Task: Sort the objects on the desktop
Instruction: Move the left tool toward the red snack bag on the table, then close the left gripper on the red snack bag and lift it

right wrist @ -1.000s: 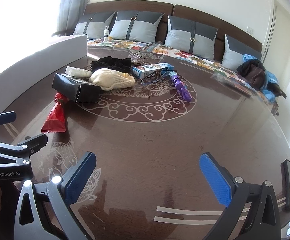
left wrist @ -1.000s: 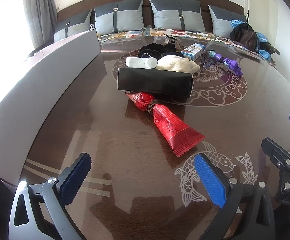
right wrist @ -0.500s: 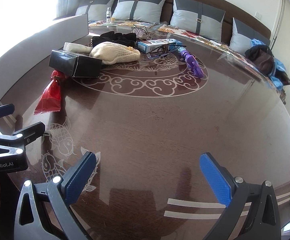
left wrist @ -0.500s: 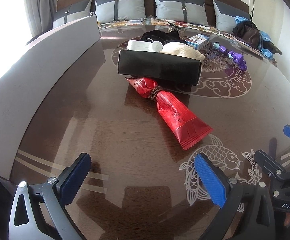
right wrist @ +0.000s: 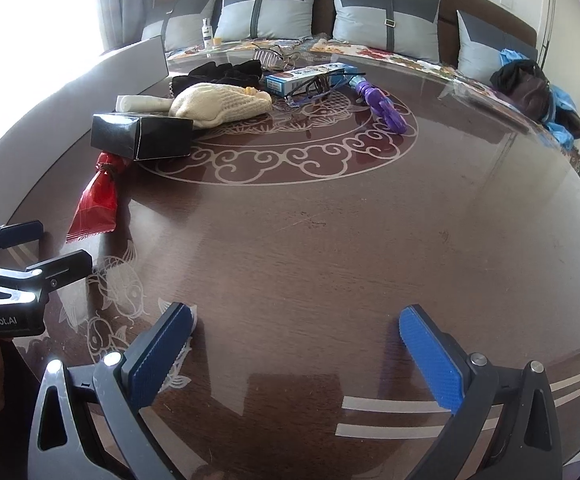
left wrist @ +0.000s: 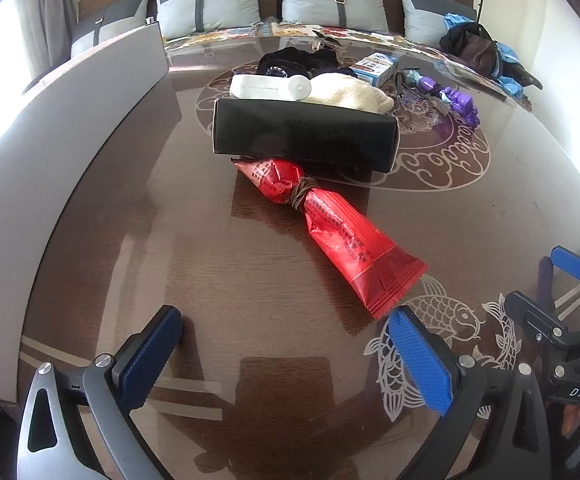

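A red snack packet (left wrist: 330, 232) tied with a band lies on the dark round table (left wrist: 130, 220), its far end against a long black box (left wrist: 302, 136). Behind the box lie a white tube (left wrist: 270, 87), a cream knitted cap (left wrist: 350, 94), black cloth (left wrist: 290, 62), a blue box (left wrist: 374, 67), glasses (right wrist: 318, 86) and a purple toy (left wrist: 460, 102). My left gripper (left wrist: 286, 356) is open and empty, just short of the packet's near end. My right gripper (right wrist: 296, 354) is open and empty over bare table, far from the objects. The packet (right wrist: 96, 200) and black box (right wrist: 142, 140) also show in the right wrist view.
A grey curved panel (left wrist: 50, 128) runs along the table's left edge. A sofa with grey cushions (left wrist: 318, 4) stands behind, with bags (left wrist: 478, 48) at its right end. The other gripper shows at each view's side (left wrist: 570, 320), (right wrist: 6, 280).
Both grippers have moved forward over the table toward the objects. The left one has come close to the red packet. Both stay open.
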Motion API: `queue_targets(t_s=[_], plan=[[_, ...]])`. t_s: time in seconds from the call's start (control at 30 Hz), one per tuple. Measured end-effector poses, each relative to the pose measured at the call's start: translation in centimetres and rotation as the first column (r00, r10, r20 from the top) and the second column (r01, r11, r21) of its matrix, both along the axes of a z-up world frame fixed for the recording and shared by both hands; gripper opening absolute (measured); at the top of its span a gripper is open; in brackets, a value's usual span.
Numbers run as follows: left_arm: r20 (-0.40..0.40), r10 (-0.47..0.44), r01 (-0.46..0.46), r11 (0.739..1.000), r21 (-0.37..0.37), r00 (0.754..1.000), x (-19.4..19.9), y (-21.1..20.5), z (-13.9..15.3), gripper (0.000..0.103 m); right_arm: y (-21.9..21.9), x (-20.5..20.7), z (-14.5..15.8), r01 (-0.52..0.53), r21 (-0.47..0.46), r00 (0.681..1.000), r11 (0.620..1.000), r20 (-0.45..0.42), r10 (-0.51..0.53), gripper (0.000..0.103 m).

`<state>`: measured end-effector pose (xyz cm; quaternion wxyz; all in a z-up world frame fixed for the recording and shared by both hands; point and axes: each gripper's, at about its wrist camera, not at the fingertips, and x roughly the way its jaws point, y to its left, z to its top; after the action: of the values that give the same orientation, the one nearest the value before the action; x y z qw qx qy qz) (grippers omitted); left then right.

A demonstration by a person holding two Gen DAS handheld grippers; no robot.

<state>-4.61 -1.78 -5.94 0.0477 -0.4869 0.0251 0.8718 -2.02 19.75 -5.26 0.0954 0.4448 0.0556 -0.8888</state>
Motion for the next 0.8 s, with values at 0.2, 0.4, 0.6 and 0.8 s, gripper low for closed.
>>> queue_targets(t_s=[0.2, 0.4, 0.6, 0.8], plan=[[0.072, -0.096, 0.096, 0.995, -0.008, 0.993, -0.4, -0.5, 0.1, 0.103, 0.0, 0.3, -0.1, 0.008, -0.005, 1.0, 1.0, -0.026, -0.008, 0.103], [0.079, -0.035, 0.035, 0.999, -0.006, 0.996, 1.2, -3.5, 0.0, 0.103, 0.1, 0.4, -0.2, 0.006, -0.007, 0.999, 1.0, -0.043, -0.007, 0.103], [0.053, -0.027, 0.009, 0.95, 0.311, 0.998, 0.8, -3.7, 1.9, 0.103, 0.1, 0.3, -0.2, 0.006, -0.006, 0.999, 1.0, -0.045, -0.006, 0.103], [0.032, 0.035, -0.041, 0.976, 0.212, 0.999, -2.5, -1.0, 2.4, 0.103, 0.1, 0.4, -0.2, 0.006, -0.008, 0.999, 1.0, -0.054, -0.006, 0.103]])
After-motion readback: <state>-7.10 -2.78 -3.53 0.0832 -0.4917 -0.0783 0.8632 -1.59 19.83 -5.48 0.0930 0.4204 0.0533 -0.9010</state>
